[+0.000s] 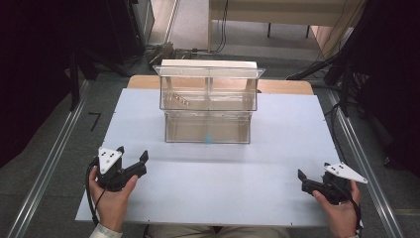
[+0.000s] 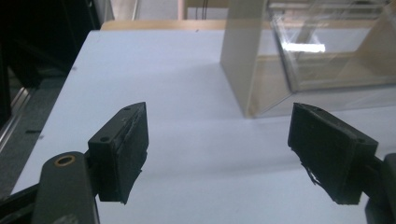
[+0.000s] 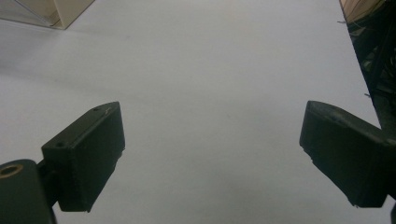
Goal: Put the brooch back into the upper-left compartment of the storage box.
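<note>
Evidently both hand-held grippers, left [image 1: 132, 154] and right [image 1: 313, 174], are idling wide open and empty on the white worktop [image 1: 218, 183], needing a reach toward the clear two-tier acrylic box [image 1: 208, 101].

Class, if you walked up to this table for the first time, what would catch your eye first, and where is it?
First, the clear two-tier box at the far middle of the white table. Then the two black grippers at the near edge: the left gripper and right gripper, both open and empty.

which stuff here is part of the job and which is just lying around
In the job: clear two-tier box, small blue piece in its lower tier, left tool, right tool.
Lying about: cables on the floor, wooden desk behind.
</note>
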Tool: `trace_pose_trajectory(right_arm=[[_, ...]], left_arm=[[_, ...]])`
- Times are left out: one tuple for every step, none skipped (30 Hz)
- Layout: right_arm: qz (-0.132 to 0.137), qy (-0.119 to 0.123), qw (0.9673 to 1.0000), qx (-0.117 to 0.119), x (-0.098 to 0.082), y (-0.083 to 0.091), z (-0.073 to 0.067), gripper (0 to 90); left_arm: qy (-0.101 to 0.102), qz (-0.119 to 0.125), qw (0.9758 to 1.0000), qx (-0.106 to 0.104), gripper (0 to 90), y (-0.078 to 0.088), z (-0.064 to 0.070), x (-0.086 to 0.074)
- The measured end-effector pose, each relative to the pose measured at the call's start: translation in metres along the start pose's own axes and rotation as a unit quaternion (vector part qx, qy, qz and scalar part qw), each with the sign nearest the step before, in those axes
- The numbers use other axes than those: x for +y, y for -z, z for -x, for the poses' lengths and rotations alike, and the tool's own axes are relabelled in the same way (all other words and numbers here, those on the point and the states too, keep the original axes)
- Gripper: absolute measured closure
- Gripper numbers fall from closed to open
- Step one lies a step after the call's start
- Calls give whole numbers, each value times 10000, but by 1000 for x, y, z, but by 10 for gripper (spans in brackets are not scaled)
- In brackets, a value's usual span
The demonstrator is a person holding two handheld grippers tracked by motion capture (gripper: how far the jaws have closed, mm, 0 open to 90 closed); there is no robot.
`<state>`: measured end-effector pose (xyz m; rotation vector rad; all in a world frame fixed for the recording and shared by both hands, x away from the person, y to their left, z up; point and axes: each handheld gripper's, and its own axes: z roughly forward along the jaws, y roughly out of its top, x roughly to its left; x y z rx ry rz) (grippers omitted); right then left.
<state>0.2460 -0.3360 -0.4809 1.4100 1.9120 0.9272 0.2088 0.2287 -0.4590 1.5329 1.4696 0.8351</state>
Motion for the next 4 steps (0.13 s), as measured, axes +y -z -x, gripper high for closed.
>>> trace_pose_trajectory(right_arm=[[-5,4,10000,5,0,0,0,55],[-6,9,10000,4,0,0,0,55],[-5,12,10000,0,0,0,0,55],[-6,11,10000,-1,0,0,0,55]], left_arm=[[36,-24,10000,15,200,0,-3,-2],[69,-42,10000,51,199,1,-6,-4],[92,-62,9999,71,198,1,-8,-6],[121,-79,9998,102,194,2,-11,-8]])
